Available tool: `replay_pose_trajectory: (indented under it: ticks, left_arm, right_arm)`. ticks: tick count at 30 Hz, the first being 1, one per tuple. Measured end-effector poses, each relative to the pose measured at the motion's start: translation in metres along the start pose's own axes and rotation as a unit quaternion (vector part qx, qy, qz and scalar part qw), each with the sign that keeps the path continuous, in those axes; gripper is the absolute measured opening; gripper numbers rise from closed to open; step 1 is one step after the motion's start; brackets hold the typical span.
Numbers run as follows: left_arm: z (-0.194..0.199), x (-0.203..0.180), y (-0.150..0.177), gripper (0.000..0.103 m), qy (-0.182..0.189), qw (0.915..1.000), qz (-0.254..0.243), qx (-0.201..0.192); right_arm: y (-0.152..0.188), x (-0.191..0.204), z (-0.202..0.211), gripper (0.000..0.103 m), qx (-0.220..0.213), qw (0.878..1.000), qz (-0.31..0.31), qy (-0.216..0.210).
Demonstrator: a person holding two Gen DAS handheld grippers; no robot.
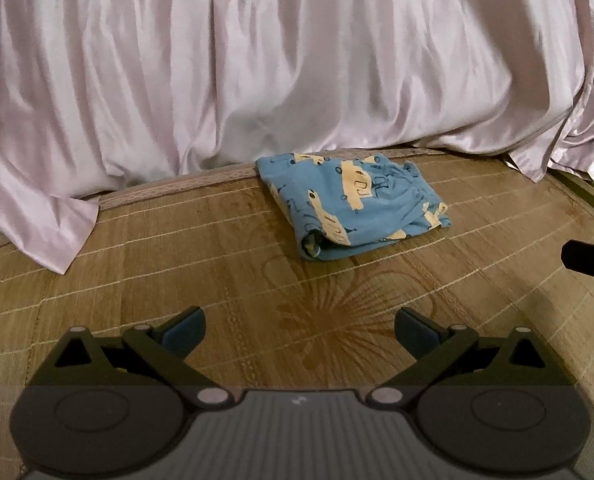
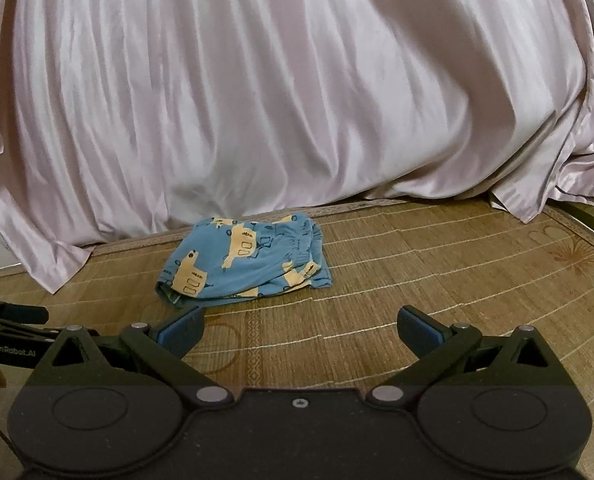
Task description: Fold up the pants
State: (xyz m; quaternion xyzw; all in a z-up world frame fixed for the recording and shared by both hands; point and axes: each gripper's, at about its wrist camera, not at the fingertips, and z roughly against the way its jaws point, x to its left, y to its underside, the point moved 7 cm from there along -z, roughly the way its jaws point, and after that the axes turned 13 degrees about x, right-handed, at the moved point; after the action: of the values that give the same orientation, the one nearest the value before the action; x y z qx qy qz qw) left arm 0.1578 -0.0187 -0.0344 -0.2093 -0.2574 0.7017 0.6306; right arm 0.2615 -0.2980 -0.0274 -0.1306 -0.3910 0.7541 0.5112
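Lying folded into a compact bundle on the mat (image 1: 177,280), the pants (image 1: 349,204) look finished; both claws, left claw (image 1: 299,330) and right claw (image 2: 299,330), gape empty.

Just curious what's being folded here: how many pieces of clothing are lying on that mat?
1. The blue pants with yellow prints lie folded on the woven mat, near the pink satin drape. More could be hidden behind the drape.

surface: woven bamboo mat (image 1: 177,240), pale stitched lines, faint floral print | behind: glossy pale-pink draped cloth (image 1: 297,60), deep folds | light: soft, dim
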Motion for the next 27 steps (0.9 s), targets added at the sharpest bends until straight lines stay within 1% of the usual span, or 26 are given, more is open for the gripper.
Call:
replay_pose_trajectory:
  ticks: [10, 27]
  left_arm:
    - [0.0003, -0.0007, 0.0002, 0.103, 0.000, 1.0000, -0.002, 0.001]
    - [-0.0009, 0.0022, 0.0033, 0.103, 0.004, 1.0000, -0.001, 0.008]
  right_arm:
    - [0.0008, 0.0020, -0.0008, 0.102, 0.003, 1.000, 0.012, 0.007]
    - [0.0032, 0.0007, -0.0035, 0.102, 0.011, 1.000, 0.011, 0.009]
